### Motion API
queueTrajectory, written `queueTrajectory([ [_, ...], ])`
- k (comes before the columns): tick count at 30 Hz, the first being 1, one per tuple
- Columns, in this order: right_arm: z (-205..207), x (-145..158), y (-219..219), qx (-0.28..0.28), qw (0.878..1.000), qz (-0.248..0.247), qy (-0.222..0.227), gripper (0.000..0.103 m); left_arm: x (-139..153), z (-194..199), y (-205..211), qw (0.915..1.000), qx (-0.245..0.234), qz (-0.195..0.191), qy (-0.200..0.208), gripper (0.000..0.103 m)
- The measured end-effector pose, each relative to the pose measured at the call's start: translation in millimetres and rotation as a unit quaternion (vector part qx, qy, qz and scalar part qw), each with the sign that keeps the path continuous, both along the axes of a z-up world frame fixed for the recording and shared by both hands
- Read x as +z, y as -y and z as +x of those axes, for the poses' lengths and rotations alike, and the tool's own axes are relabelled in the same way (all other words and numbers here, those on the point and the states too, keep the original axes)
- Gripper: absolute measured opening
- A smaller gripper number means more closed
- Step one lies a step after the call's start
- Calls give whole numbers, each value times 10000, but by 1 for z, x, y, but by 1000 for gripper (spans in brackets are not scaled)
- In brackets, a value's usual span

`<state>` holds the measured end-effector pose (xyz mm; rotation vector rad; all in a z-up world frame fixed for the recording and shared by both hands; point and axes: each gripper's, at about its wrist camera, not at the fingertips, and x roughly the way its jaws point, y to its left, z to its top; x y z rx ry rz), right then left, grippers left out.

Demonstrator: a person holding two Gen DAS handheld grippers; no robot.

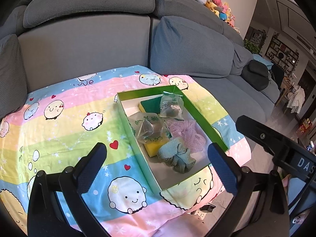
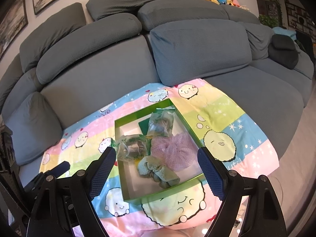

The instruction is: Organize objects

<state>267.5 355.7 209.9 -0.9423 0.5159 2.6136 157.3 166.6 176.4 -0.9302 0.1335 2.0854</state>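
Green box [image 1: 203, 116] on the striped cartoon cloth [image 1: 59, 122], cloth spread over the grey sofa [image 1: 88, 45]. All places below given relative to the box.

Inside, far end: green-and-yellow sponge [image 1: 147, 105] with a clear printed bag [image 1: 171, 106] leaning on it. Inside, middle: second clear bag [image 1: 149, 127] along the left wall, over a yellow sponge [image 1: 153, 147]; lilac mesh puff [image 1: 186, 133] along the right wall. Inside, near end: pale blue scrunchie [image 1: 173, 155], touching the puff and the yellow sponge.

Left gripper [image 1: 160, 158] above the near left corner, fingers spread wide, nothing between them. Right gripper [image 2: 157, 161] above the near end, likewise spread and empty; its dark body [image 1: 276, 138] to the right of the box in the left wrist view.

Behind, well apart: plush toys [image 1: 219, 6] along the top of the sofa back.
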Motion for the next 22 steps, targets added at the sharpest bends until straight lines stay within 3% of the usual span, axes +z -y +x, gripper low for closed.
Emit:
queueTrajectory([
  [12,-21,-33,-1,-12,9999,-34,167,86,-36,-15,-6,9994,22,-232,256,102],
  [22,-27,-46,1,-63,9994,-27,349,86,-45,-21,-2,9990,52,-248,371,102],
])
